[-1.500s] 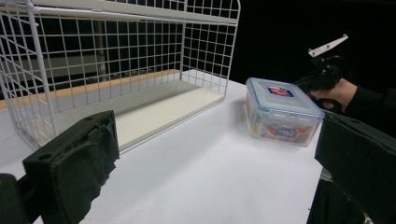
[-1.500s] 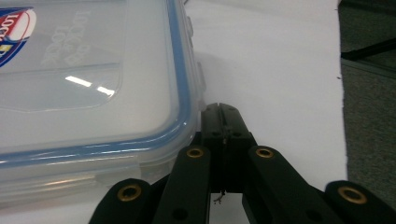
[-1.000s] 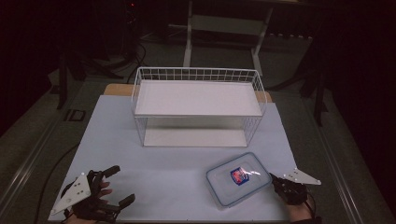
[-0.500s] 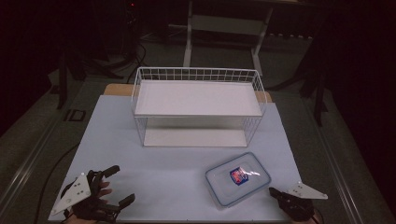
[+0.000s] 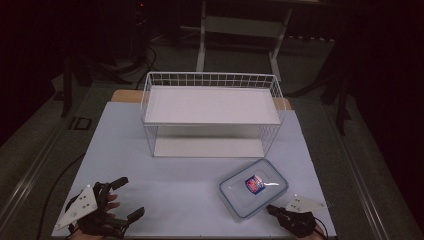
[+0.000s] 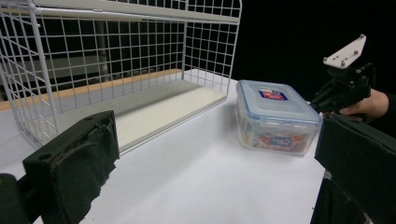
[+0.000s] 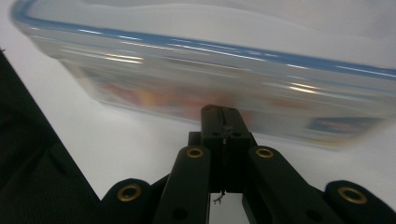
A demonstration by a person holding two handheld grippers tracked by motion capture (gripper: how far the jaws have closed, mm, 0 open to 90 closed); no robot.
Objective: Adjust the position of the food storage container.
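Item: your clear lidded container (image 5: pixel 254 188) is sitting on the bench (image 5: pixel 190 200), in front of the wire shelf rack (image 5: pixel 212 112), shifted slightly nearer it than a second ago. Its red-and-blue label is showing, text unreadable. Your right hand-held gripper (image 5: pixel 276 210), jaws closed and empty, is drawing back. Your left hand-held gripper (image 5: pixel 127 199) is resting wide apart.

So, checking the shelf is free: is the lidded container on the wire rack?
No, the container sits on the table, in front of the rack.
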